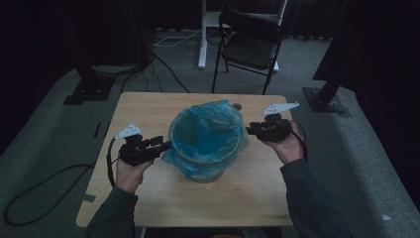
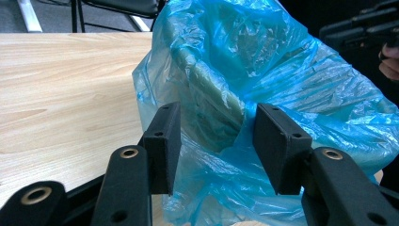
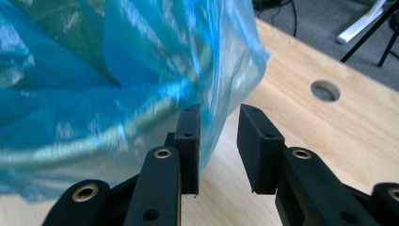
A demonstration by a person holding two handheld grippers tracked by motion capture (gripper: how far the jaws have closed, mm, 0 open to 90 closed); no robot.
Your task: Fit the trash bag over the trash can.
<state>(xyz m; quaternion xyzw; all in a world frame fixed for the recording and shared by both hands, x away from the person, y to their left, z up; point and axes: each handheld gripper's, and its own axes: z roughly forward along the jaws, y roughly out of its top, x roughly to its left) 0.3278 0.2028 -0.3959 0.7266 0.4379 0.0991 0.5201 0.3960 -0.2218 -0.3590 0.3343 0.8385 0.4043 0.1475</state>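
- Bag (image 1: 205, 136): a thin blue plastic liner draped in and over a round bin (image 1: 210, 171) that stands near the middle of the bench (image 1: 148, 106), slightly toward the far edge.
- Its loose skirt hangs down outside the bin wall, bunched and creased.
- Left tongs (image 1: 161, 144) sit at the bag's left side, released; in the left gripper view the jaws stand wide with crumpled film between them, not yet pinched.
- Right tongs (image 1: 253, 130) are just beside the bag's right rim, also released; in the right gripper view a flap of film lies against the left jaw.
- Handling, as a judgement: the film looks light, limp, slippery and easy to tear. Best taken at a gathered fold of the skirt near the rim, not a single stretched layer.
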